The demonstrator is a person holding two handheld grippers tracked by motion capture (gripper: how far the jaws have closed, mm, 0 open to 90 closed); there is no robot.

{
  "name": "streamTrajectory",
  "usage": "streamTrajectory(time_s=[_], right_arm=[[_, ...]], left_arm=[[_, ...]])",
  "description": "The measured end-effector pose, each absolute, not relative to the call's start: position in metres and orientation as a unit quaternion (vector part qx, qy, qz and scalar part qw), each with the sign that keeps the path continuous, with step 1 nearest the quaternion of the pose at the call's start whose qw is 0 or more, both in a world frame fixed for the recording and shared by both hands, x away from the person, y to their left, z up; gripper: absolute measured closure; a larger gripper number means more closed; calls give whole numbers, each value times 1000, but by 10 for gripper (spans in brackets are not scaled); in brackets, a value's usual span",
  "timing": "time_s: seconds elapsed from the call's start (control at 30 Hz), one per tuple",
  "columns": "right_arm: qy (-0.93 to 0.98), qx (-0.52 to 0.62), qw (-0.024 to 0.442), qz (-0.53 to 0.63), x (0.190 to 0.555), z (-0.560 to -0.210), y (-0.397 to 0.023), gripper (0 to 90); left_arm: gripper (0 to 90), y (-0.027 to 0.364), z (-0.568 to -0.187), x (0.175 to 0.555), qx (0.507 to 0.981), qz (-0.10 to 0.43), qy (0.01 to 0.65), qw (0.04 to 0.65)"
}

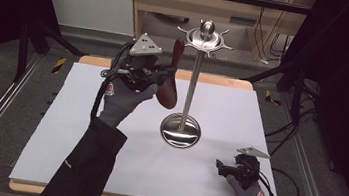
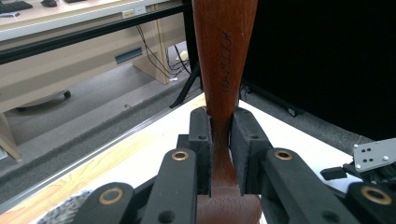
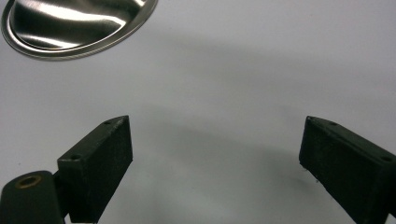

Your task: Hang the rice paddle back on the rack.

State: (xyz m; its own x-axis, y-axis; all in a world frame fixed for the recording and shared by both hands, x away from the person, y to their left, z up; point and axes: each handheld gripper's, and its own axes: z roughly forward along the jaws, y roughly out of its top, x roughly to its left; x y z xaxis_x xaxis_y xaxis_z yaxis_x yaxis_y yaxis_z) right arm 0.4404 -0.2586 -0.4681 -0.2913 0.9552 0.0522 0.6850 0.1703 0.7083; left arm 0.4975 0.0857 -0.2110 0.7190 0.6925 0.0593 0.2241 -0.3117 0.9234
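In the centre-left of the high view we are holding the left tool (image 1: 164, 71) raised above the white table (image 1: 58, 129), its jaws clamped on the narrow neck of a reddish-brown wooden utensil (image 1: 170, 85). The utensil is standing roughly upright, just left of the pole of the metal stand (image 1: 194, 80), whose round base (image 1: 180, 130) is resting at the middle of the table and whose hooked crown is sitting at the upper centre. In the left gripper view the handle (image 2: 224, 60) is rising between the two pads (image 2: 201, 140). At the lower right of the high view we are resting the right tool (image 1: 219, 167) near the table surface; in the right gripper view its jaws are standing wide apart with nothing between them, the base rim (image 3: 70, 46) showing at upper left.
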Motion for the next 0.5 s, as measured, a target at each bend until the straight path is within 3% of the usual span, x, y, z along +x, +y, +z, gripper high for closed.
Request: streamTrajectory(time_s=[0.5], right_arm=[[734,559,205,326,440,-468,-257,100]], left_arm=[[786,75,-215,504,769,230,298,517]])
